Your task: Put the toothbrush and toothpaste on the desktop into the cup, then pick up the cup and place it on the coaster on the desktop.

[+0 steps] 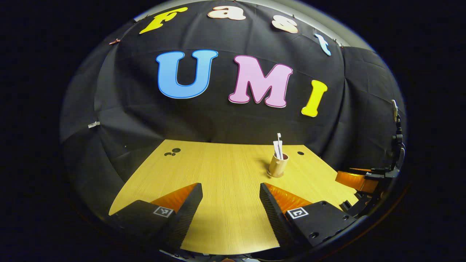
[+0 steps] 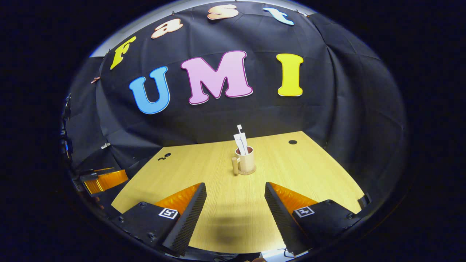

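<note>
- pale wood-grain desktop [image 1: 225, 203] spreads ahead of both grippers, with black cloth wall [image 1: 120, 109] hanging close behind its far edge and around its sides.
- in the left gripper view, the desktop's left edge slants away at the left and its near edge curves below the fingers; a broad bare stretch of wood lies between the fingers and the far edge.
- small dark holes [image 1: 172, 151] sit near the far left corner of the desktop, and another dark hole [image 1: 300, 153] near the far right, just beyond the cup.
- left gripper [image 1: 230, 203] hovers low over the near part of the desktop, its two fingers spread wide with nothing between them.
- right gripper [image 2: 235, 205] likewise hovers over the near edge, fingers wide apart and holding nothing.
- in the left gripper view, the right gripper shows at the far right rim beside the desktop; in the right gripper view, the left gripper shows at the far left rim.
- wooden cup [image 2: 246, 162] stands upright on a round coaster [image 2: 249, 171], well ahead of the right gripper and nearly centred between its fingers; its handle points left in that view.
- in the left gripper view, the cup [image 1: 278, 165] stands ahead and to the right of the fingers.
- white toothbrush [image 2: 240, 137] and toothpaste [image 2: 239, 145] stick up out of the cup, leaning together.
</note>
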`<state>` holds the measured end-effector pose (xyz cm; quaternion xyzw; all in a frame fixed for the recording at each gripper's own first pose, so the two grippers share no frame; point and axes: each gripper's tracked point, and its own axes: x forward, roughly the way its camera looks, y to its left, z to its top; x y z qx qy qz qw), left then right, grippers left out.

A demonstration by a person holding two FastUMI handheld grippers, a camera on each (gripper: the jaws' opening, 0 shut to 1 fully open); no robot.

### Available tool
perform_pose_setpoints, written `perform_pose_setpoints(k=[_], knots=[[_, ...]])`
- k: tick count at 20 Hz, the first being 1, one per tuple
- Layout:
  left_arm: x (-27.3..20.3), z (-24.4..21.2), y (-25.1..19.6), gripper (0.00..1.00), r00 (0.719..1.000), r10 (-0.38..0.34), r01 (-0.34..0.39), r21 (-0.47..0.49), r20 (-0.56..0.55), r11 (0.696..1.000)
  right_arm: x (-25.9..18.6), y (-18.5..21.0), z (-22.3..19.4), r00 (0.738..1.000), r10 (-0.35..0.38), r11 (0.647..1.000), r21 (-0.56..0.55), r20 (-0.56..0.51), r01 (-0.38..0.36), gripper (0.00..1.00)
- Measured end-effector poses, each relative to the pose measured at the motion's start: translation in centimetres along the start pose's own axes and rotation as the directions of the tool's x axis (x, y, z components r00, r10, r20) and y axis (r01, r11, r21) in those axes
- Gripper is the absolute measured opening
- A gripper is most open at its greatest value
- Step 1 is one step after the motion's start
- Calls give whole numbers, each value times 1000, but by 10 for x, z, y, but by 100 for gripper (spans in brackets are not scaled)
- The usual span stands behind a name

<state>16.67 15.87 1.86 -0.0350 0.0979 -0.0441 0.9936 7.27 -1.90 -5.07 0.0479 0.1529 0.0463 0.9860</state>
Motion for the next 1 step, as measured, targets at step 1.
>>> perform_pose_setpoints(k=[1], knots=[[-9, 0, -1, 98, 1000, -2, 2, 0, 11, 1000, -7, 4, -2, 1000, -2, 1000, 5, -1, 2, 99]])
